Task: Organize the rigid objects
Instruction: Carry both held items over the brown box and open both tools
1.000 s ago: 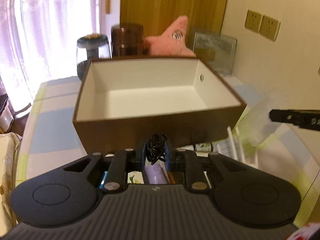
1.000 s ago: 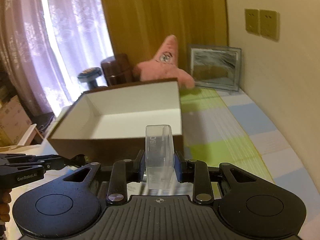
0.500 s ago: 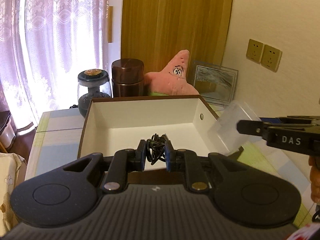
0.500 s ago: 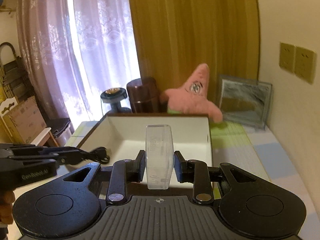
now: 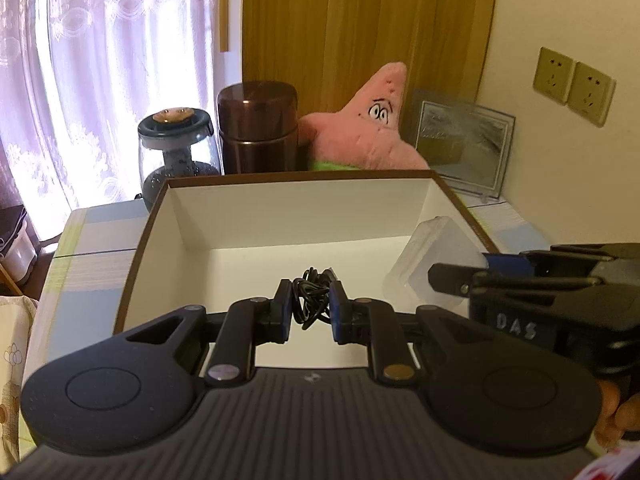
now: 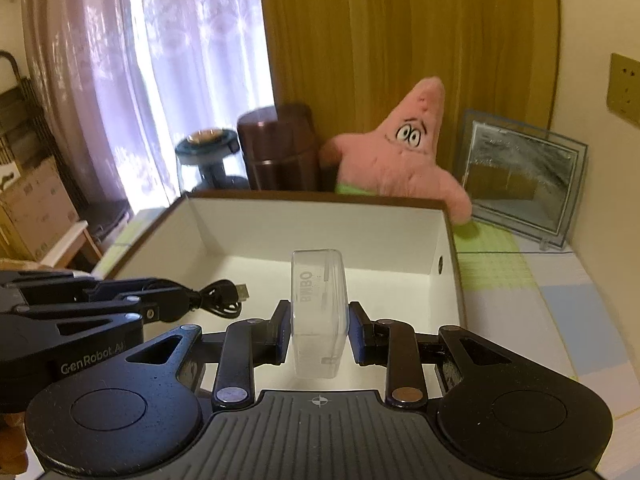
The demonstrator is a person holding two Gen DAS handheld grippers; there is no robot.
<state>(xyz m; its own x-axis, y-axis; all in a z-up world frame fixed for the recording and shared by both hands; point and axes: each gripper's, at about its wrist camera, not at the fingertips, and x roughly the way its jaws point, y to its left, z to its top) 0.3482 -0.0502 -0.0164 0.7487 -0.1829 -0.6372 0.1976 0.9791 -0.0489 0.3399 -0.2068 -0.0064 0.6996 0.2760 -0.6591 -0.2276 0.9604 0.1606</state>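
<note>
A brown box with a white inside [image 5: 224,216] stands on the table; it also shows in the right wrist view [image 6: 400,232]. My left gripper [image 5: 310,306] is shut on a coiled black cable [image 5: 312,298] and holds it over the box's near part. The cable [image 6: 220,296] and left gripper [image 6: 160,304] show at the left of the right wrist view. My right gripper [image 6: 318,328] is shut on a clear plastic case [image 6: 318,312], upright, above the box's near right part. The case [image 5: 428,260] and right gripper [image 5: 448,276] show at the right of the left wrist view.
Behind the box stand a glass jar with a dark lid [image 5: 176,152], a brown canister [image 5: 258,128], a pink star plush [image 5: 368,132] and a framed picture [image 5: 460,144]. Wall sockets [image 5: 572,84] are on the right wall. Curtains [image 5: 100,60] hang at the left.
Both grippers have risen and moved forward from in front of the box's near wall to above its open inside, still holding the cable and the case. They are closer together.
</note>
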